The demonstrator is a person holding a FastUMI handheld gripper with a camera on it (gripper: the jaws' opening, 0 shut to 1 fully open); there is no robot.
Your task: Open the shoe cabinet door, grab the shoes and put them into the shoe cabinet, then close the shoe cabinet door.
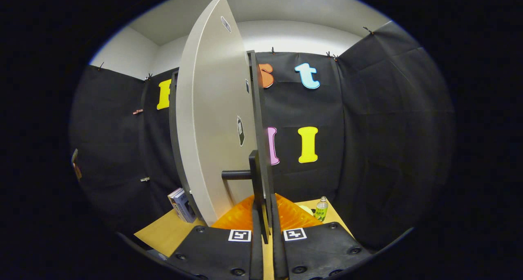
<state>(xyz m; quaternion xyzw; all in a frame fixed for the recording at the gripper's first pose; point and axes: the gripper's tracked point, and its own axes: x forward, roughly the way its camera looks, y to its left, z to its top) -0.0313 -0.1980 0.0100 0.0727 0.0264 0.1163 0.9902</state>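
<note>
- The shoe cabinet's pale grey, flat panel door (212,120) stands swung out, seen almost edge-on, with its dark free edge running down toward the gripper.
- A black bar handle (256,175) is fixed near that free edge. Its short stand-off projects sideways across the pale face and its upright bar runs down between the fingers.
- The hand-held gripper (266,231) is nearly closed. Its two orange ribbed fingers (235,218) sit either side of the handle's lower end and the door edge, with only a narrow gap between them.
- Whether both fingers actually press on the handle cannot be told from this view. The placement suggests a pinch grip, used to swing the door on its hinge.
- Judgement: the step in hand is a door movement. Whether it is opening or closing cannot be determined, and the cabinet interior and the shoes cannot be located here.
- The cabinet stands on a light wooden worktop (163,233), its door reaching over the middle of that surface.
- A small white and blue box (182,204) leans near the worktop's left edge, beside the door's foot, outside the door's swing.
- A clear plastic bottle with a green label (321,208) stands toward the worktop's far right corner, well apart from the door.
</note>
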